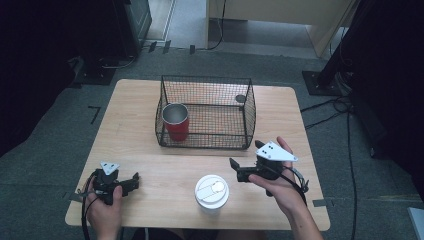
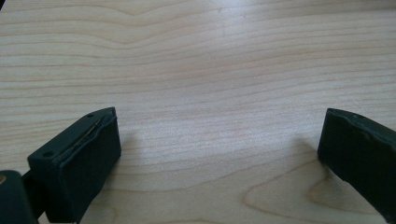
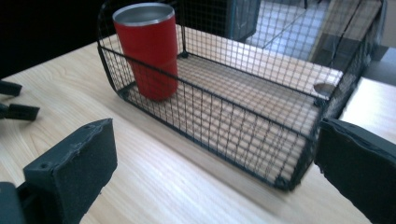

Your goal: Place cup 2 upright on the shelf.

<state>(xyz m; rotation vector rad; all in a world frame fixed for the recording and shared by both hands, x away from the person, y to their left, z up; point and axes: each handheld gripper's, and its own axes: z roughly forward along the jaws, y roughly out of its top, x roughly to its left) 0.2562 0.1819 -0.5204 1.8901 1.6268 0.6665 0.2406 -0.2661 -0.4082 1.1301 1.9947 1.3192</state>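
A black wire basket (image 1: pixel 205 142) stands at the middle of the wooden table (image 1: pixel 140 100). A red metal cup (image 1: pixel 176 121) stands upright in its left end; in the right gripper view the red cup (image 3: pixel 149 51) is at the top left, behind the basket's mesh (image 3: pixel 233 126). A white lidded cup (image 1: pixel 212 192) stands near the front edge. My right gripper (image 1: pixel 246 156) hovers open to the right of it, in front of the basket, and the right gripper (image 3: pixel 217 128) holds nothing. My left gripper (image 1: pixel 131 184) rests open at the front left, and the left gripper (image 2: pixel 219 121) has bare wood between its jaws.
A small dark disc (image 1: pixel 240 98) hangs on the basket's right wall. Black stands and cables (image 1: pixel 330 107) lie on the grey floor right of the table. The other gripper's jaw tips (image 3: pixel 14 100) show at the left edge of the right gripper view.
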